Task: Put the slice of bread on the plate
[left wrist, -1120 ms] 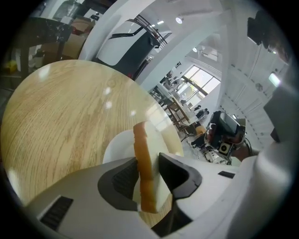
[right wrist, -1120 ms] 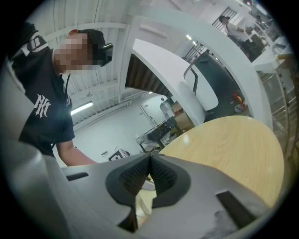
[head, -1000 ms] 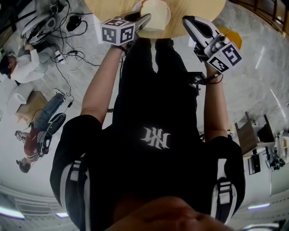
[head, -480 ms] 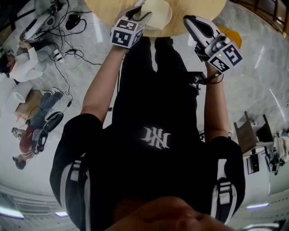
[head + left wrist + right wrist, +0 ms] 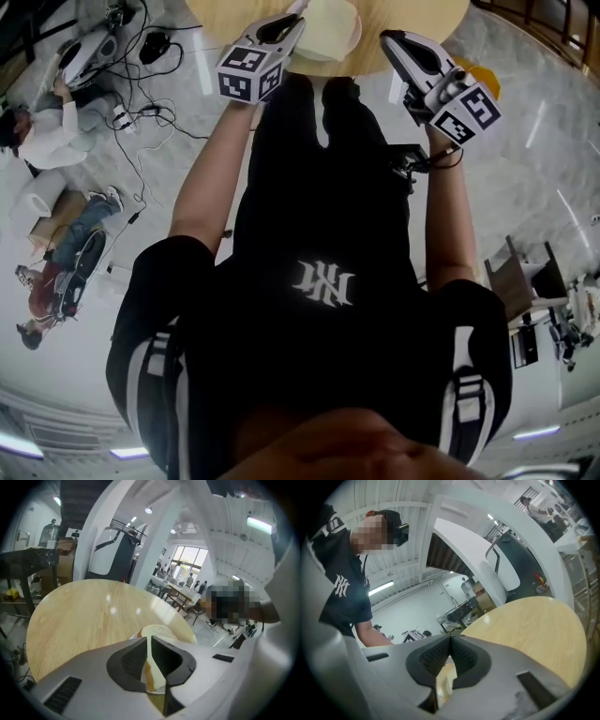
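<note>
Left hand-held gripper: jaws are seen closing, with only a narrow slit left between them and nothing pinched. The bread is seen just beyond its tips and through the slit, laid on the plate. The plate is set under and ahead of the left tips, near the edge of the worktop closest to the person.

Right hand-held gripper: jaws are pressed together and nothing is held. It is held off to the right of the plate, near it but not touching, over the worktop edge. A pale patch is glimpsed below its tips; it could not be identified.
</note>
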